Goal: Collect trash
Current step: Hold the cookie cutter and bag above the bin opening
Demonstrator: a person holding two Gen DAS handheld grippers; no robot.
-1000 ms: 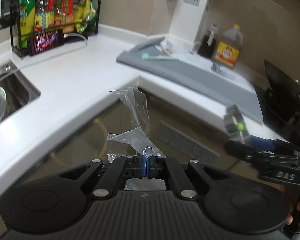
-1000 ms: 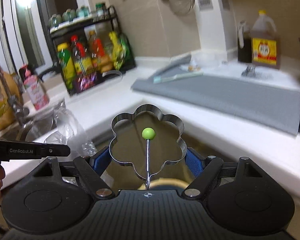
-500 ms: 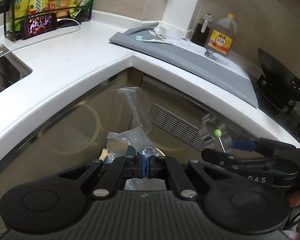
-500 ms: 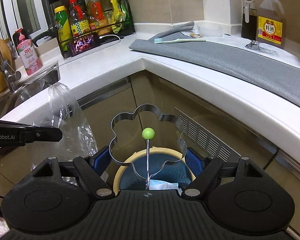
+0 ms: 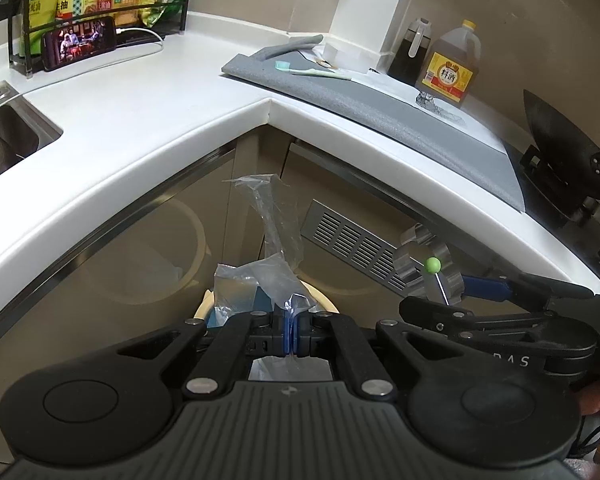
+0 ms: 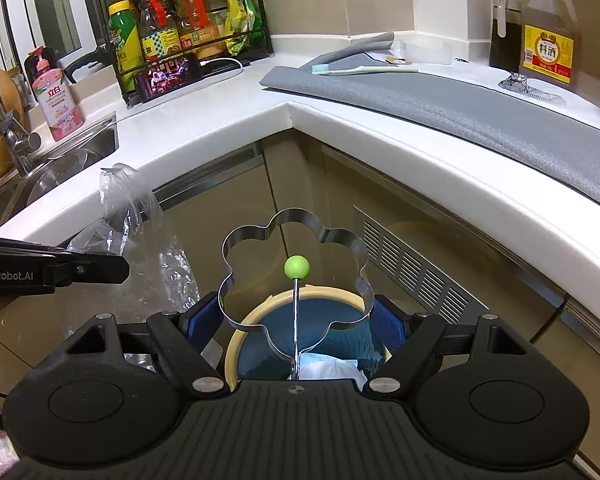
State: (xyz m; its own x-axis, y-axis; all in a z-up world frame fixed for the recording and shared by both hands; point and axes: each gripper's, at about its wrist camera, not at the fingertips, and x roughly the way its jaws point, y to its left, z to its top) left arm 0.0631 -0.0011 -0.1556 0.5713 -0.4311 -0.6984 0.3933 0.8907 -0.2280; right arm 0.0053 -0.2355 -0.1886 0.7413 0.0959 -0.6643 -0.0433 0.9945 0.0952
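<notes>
1. Here, both grippers hang over a round bin (image 6: 256,326) with a cream rim and a blue liner, standing on the floor in the inside corner of the white counter (image 5: 148,120).
2. The left gripper (image 5: 291,334) has its jaws pinched fully together on a crumpled clear plastic bag (image 5: 274,240). The bag stands up out of the pinch and leans toward the cabinet doors.
3. The right gripper (image 6: 296,322) is clamped wide across a flower-shaped metal ring mould (image 6: 294,248), its blue pads pressing the two outer lobes. A thin wire handle with a green ball (image 6: 297,267) rises through the middle.
4. The relation that matters is vertical: in the right wrist view the bin mouth shows straight through the ring, so that load lies nearly over the opening.
5. In the left wrist view the bin rim (image 5: 204,308) peeks out just beyond the pinched jaws, under the bag's lower folds, so that load sits close to the near edge.
6. My judgement is that the right hand is better centred, and the light bag may drift or cling on release.
</notes>
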